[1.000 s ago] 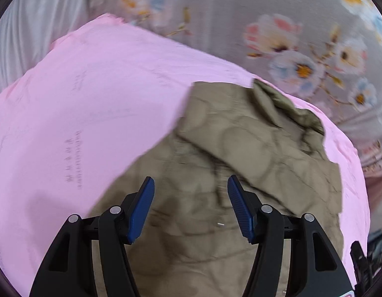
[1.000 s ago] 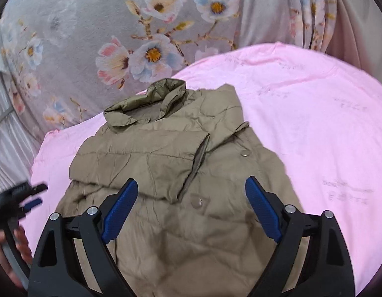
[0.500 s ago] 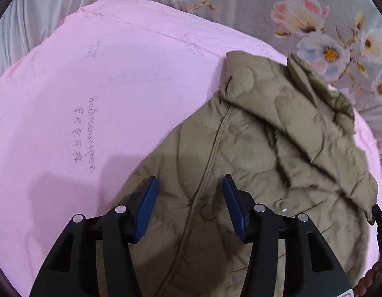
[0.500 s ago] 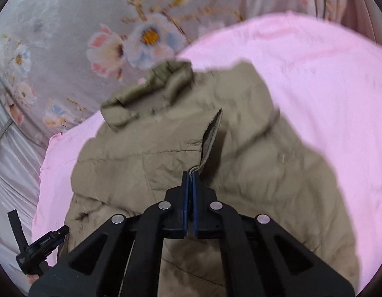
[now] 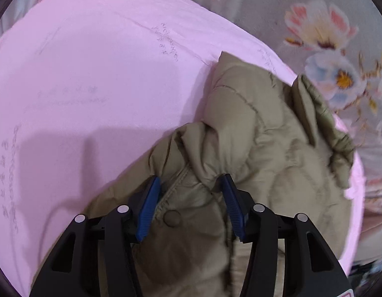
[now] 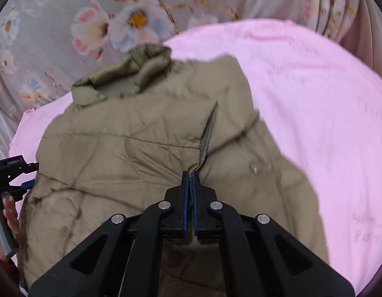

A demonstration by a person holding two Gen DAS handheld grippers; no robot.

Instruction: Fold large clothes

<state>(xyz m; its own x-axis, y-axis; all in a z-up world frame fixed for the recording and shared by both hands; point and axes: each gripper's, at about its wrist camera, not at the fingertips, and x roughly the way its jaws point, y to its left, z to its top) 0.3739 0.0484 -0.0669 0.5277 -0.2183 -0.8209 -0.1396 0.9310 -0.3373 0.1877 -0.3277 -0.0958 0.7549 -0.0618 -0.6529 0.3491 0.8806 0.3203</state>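
An olive quilted jacket (image 5: 265,148) lies front up on a pink sheet (image 5: 91,74), its collar (image 5: 322,113) toward the floral fabric. My left gripper (image 5: 191,185) is pushed down onto the jacket's front edge near a snap button (image 5: 172,218). A bunched fold sits between its blue pads (image 5: 148,205), which stand apart. In the right wrist view the jacket (image 6: 141,136) spreads ahead with its collar (image 6: 131,74) at the far end. My right gripper (image 6: 190,177) is shut on the thin open edge of the front panel, beside another snap (image 6: 254,167).
The pink sheet (image 6: 314,99) extends wide to the right of the jacket. Grey floral fabric (image 6: 116,24) rises behind it. A person's hand (image 6: 11,212) grips a black tool handle at the left edge of the right wrist view.
My right gripper closed from wide open onto the jacket's front edge and has held it since. My left gripper dropped closer to the jacket, and fabric bunched up between its slightly narrower jaws.
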